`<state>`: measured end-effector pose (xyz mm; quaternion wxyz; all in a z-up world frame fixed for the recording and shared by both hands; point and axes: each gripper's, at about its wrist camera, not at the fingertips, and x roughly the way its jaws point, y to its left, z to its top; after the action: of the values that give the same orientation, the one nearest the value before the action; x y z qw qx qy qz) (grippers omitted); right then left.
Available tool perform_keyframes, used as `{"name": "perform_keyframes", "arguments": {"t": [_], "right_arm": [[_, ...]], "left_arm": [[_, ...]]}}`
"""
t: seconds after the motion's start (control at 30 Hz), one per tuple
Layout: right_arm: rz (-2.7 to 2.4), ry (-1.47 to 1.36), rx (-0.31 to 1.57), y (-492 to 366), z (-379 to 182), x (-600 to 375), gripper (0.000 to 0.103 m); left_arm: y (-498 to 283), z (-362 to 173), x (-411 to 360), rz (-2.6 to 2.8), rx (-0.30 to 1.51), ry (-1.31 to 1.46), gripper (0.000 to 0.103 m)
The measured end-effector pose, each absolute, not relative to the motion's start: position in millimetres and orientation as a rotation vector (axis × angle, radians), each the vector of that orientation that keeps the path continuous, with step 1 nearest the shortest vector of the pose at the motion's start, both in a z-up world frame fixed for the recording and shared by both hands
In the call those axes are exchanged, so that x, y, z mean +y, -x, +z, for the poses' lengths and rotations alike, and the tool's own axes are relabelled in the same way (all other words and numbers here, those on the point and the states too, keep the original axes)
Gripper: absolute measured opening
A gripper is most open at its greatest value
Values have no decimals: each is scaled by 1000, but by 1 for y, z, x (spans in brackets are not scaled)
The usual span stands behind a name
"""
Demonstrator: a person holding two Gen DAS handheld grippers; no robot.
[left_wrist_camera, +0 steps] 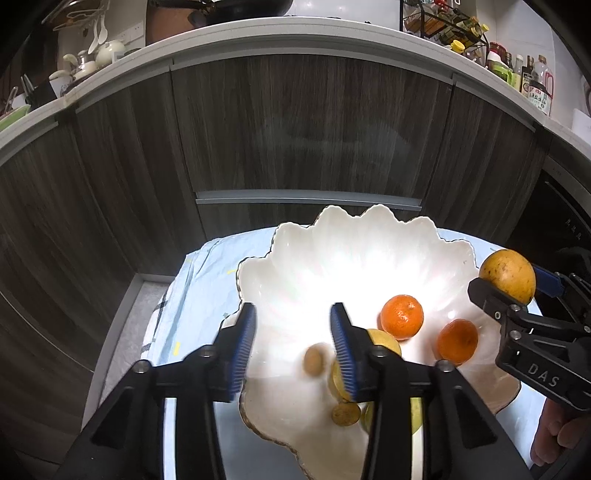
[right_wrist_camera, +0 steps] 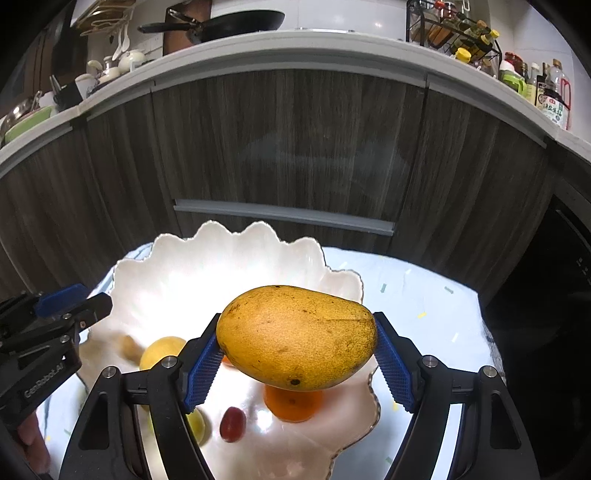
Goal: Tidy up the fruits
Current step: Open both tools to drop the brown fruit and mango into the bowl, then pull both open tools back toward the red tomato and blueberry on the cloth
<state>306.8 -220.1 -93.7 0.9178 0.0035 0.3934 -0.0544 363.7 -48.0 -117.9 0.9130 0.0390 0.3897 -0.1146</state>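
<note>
A white scalloped bowl [left_wrist_camera: 332, 251] [right_wrist_camera: 207, 266] stands on a pale blue cloth. In it lie two oranges [left_wrist_camera: 402, 316] [left_wrist_camera: 457, 339], a lemon [right_wrist_camera: 162, 351], a small brown fruit [left_wrist_camera: 314, 359], which is blurred, and a red grape [right_wrist_camera: 232, 424]. My right gripper [right_wrist_camera: 297, 356] [left_wrist_camera: 508, 288] is shut on a yellow mango [right_wrist_camera: 295, 338] [left_wrist_camera: 508, 275] and holds it above the bowl's right side. My left gripper [left_wrist_camera: 293, 347] [right_wrist_camera: 79, 299] is open and empty over the bowl's near left part, with the brown fruit between its fingers in view.
The cloth [right_wrist_camera: 424, 295] covers a small round table. Dark wood kitchen cabinets [left_wrist_camera: 295, 129] stand right behind it. The counter above holds a frying pan [right_wrist_camera: 221, 24], dishes and bottles [right_wrist_camera: 546, 96]. A dark appliance [right_wrist_camera: 554, 295] stands at the right.
</note>
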Motion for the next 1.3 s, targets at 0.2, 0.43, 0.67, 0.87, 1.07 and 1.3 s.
{"name": "perform_keyframes", "arguments": {"t": [0.2, 0.43, 0.67, 0.87, 1.07, 1.3], "right_arm": [[-111, -29, 830, -306, -99, -223, 80], [-121, -18, 790, -297, -85, -222, 88], [-152, -16, 762, -283, -72, -225, 92], [-183, -36, 748, -268, -60, -231, 92], [-209, -51, 741, -250, -49, -235, 92], [-241, -72, 743, -224, -40, -237, 92]], "left_arm": [[-362, -118, -48, -225, 805, -85, 60], [-355, -111, -45, -221, 794, -74, 70], [-341, -97, -44, -208, 778, -84, 79], [-325, -84, -39, -197, 764, -81, 79], [-305, -71, -35, -193, 746, -78, 79], [-279, -60, -30, -200, 742, -70, 79]]}}
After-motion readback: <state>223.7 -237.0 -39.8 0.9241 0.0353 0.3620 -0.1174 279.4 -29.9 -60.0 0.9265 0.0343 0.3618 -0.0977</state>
